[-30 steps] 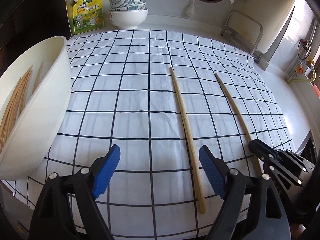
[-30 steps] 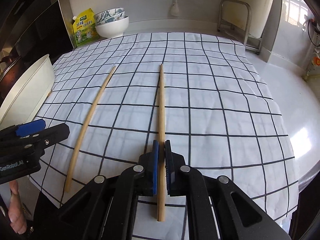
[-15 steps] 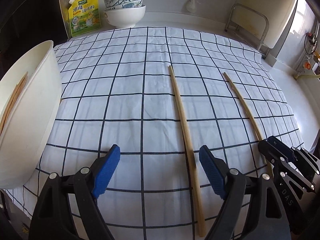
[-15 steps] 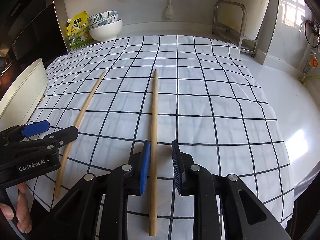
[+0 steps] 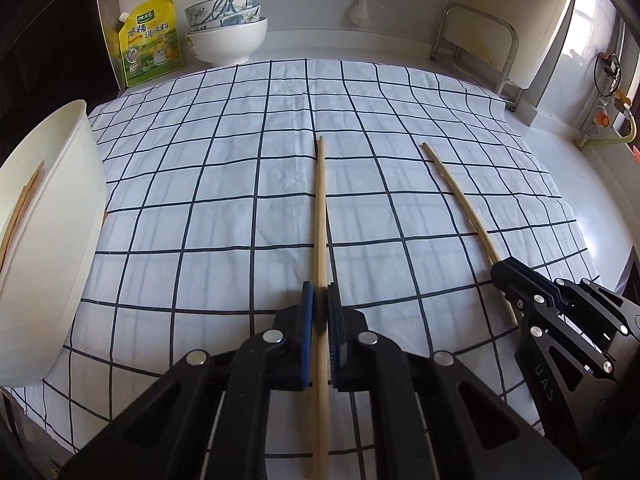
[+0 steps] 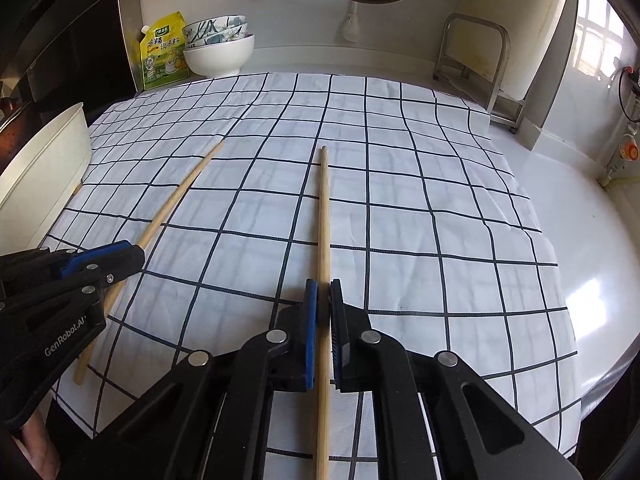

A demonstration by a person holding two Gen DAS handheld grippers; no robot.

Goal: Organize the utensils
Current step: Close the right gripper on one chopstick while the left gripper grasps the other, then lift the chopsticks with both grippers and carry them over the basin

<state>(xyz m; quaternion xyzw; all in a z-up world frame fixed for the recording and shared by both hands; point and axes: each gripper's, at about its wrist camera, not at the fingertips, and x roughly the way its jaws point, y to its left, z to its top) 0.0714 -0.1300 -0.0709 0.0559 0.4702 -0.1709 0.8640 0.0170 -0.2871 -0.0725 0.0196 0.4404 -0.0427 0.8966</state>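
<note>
Two long wooden chopsticks lie on a white checked cloth [image 5: 200, 208]. My left gripper [image 5: 320, 300] is shut on the left chopstick [image 5: 319, 208], its blue pads pressing the stick near its close end. In the right wrist view my right gripper [image 6: 323, 300] is shut on the right chopstick [image 6: 323, 216] in the same way. Each view shows the other gripper from the side: the right gripper [image 5: 498, 270] over the right chopstick [image 5: 460, 200], the left gripper [image 6: 136, 254] over the left chopstick [image 6: 176, 200]. At the left stands a white tub [image 5: 68, 240] holding several chopsticks [image 5: 24, 204].
Stacked bowls [image 5: 226, 36] and a yellow pouch [image 5: 150, 42] stand at the back left against the wall. A metal rack [image 5: 476, 36] is at the back right. White counter [image 6: 580, 220] runs right of the cloth. A person's hand [image 6: 36, 448] shows at the lower left.
My left jaws, wide apart before, have closed on the left chopstick. My right jaws loosened briefly half a second ago and have closed on the right chopstick again.
</note>
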